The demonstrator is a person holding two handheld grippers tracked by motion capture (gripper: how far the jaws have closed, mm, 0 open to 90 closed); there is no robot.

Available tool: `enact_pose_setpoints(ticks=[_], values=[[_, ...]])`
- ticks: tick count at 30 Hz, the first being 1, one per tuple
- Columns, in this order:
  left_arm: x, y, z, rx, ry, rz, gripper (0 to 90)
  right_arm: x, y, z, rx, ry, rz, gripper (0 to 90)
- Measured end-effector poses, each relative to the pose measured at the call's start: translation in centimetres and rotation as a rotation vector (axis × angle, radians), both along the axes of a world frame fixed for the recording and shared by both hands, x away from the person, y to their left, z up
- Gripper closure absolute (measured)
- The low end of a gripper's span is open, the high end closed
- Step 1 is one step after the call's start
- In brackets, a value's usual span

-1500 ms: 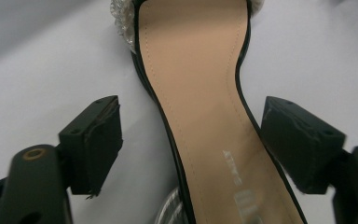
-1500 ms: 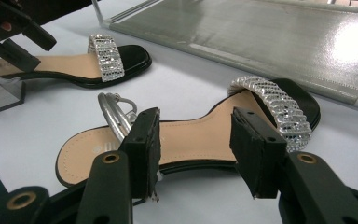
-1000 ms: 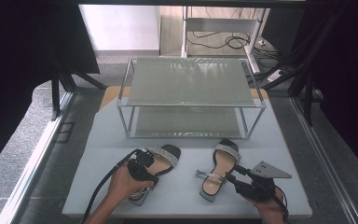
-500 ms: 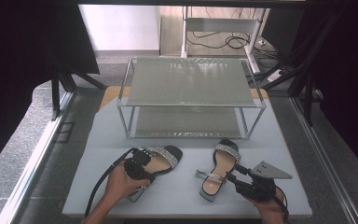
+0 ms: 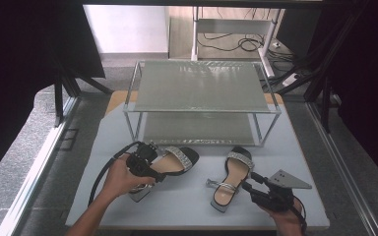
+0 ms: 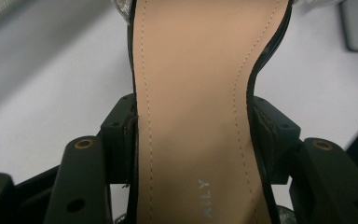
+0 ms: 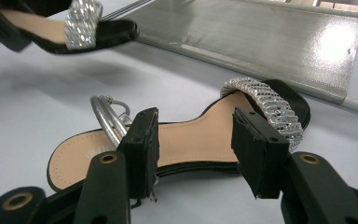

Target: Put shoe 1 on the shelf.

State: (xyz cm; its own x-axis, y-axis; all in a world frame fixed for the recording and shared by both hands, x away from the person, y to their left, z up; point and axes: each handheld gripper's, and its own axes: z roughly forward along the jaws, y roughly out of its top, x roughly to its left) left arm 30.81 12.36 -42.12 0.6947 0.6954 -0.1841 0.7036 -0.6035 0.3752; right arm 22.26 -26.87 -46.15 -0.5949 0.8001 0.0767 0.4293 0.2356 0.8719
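Left tongs (image 6: 193,140) are clenched on the waist of a black heeled sandal with a silver strap (image 5: 170,161), held lower left of the high view, toe lifted off the pale grey tabletop (image 5: 187,201). Right tongs (image 7: 196,140) are released — jaws spread beside the matching second sandal (image 5: 232,178), lying flat at lower centre.

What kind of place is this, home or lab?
Most likely a lab or data-collection rig, not a home. A small grey table sits between dark curtains, loose cables trail across the floor behind it, and the props are staged: a two-tier shoe rack and two sandals.
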Motion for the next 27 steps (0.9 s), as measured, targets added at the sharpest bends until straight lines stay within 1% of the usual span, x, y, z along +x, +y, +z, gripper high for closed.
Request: enact_pose_setpoints(ticks=[2, 4, 9, 10, 12, 13, 18, 21, 23, 27], values=[[0.2, 0.0, 0.9, -0.019, 0.001, -0.011, 42.2, 0.0, 0.0, 0.0, 0.002, 0.001, 0.001, 51.1], [0.3, 0.0, 2.0, -0.034, -0.008, -0.024, 42.2, 0.0, 0.0, 0.0, 0.003, 0.0, 0.0, 51.1], [0.6, 0.1, 4.4, -0.093, -0.021, -0.05, 42.2, 0.0, -0.2, 0.0, 0.006, 0.0, -0.004, 51.1], [0.6, 0.2, 4.8, -0.098, -0.025, -0.055, 42.3, 0.0, -0.2, 0.0, 0.01, -0.002, -0.006, 51.2], [0.6, 0.3, 5.6, -0.115, -0.027, -0.065, 42.2, 0.0, -0.3, 0.1, 0.009, -0.002, -0.008, 51.2], [0.6, 0.3, 5.9, -0.123, -0.027, -0.062, 42.3, 0.0, -0.3, 0.1, 0.013, -0.002, -0.009, 51.2], [0.8, 0.6, 7.6, -0.161, -0.048, -0.074, 42.3, 0.0, -0.3, 0.1, 0.009, -0.002, -0.007, 51.2], [1.0, 0.5, 8.4, -0.175, -0.051, -0.077, 42.3, 0.0, -0.2, 0.1, 0.01, -0.003, -0.004, 51.2], [1.2, 0.5, 8.8, -0.176, -0.053, -0.08, 42.3, 0.0, -0.2, 0.1, 0.007, 0.001, -0.004, 51.2], [1.8, 0.3, 10.0, -0.189, -0.058, -0.08, 42.3, 0.0, -0.3, 0.0, 0.007, 0.0, -0.004, 51.2]])
